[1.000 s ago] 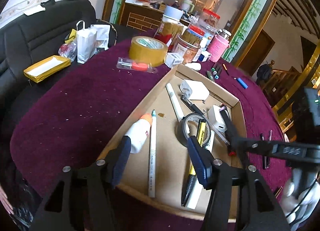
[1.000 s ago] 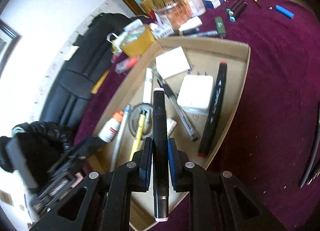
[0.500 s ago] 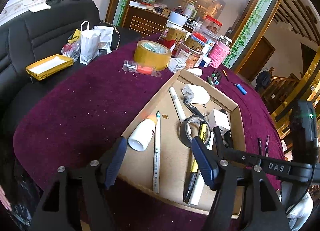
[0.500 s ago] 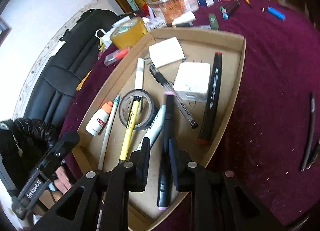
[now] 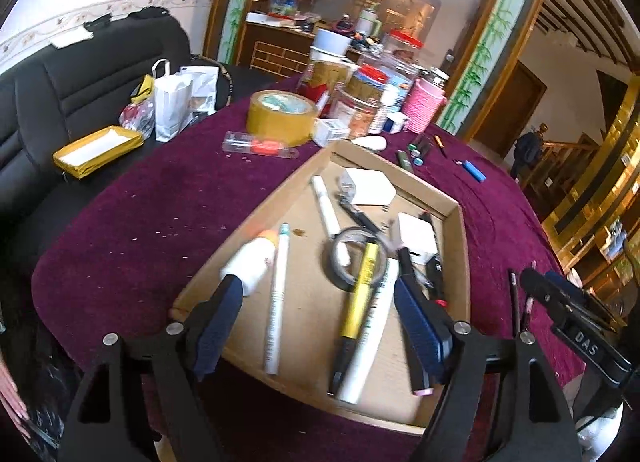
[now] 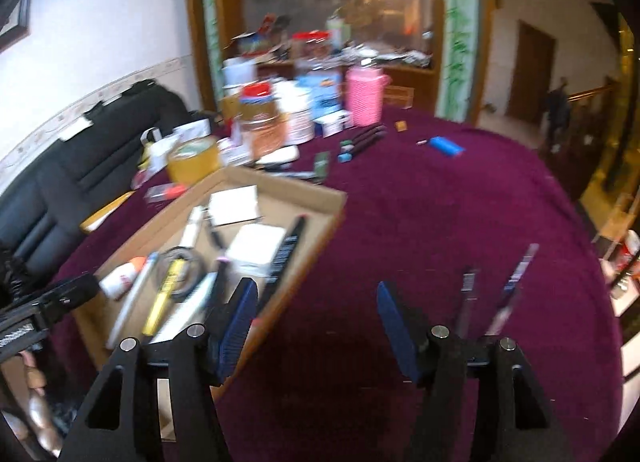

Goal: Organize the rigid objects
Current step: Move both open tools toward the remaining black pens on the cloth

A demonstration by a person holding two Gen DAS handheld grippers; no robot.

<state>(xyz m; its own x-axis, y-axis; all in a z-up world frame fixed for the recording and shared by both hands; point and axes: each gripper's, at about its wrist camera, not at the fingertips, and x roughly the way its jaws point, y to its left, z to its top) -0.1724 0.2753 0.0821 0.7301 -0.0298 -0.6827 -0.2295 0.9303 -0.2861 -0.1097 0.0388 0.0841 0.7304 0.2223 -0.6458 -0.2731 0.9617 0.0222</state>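
Observation:
A cardboard tray (image 5: 460,246) (image 6: 320,218) on the purple table holds several items: a white glue bottle (image 5: 250,262), pens, a yellow marker (image 5: 360,290), a black tape roll (image 5: 352,258), white adapters (image 5: 414,236) and a black marker (image 5: 408,270) (image 6: 218,278). My left gripper (image 5: 320,326) is open and empty over the tray's near end. My right gripper (image 6: 316,326) is open and empty, over the cloth right of the tray. Two pens (image 6: 492,294) lie on the cloth by its right finger.
Jars, a pink holder (image 6: 366,94), a yellow tape roll (image 5: 280,116), markers (image 6: 360,142) and a blue lighter (image 6: 446,146) crowd the table's far side. A black sofa (image 5: 60,90) with bags stands at left. The table edge drops off at right.
My right gripper opened and let the black marker go into the tray, then swung right over the cloth. My left gripper stayed open and drew back slightly.

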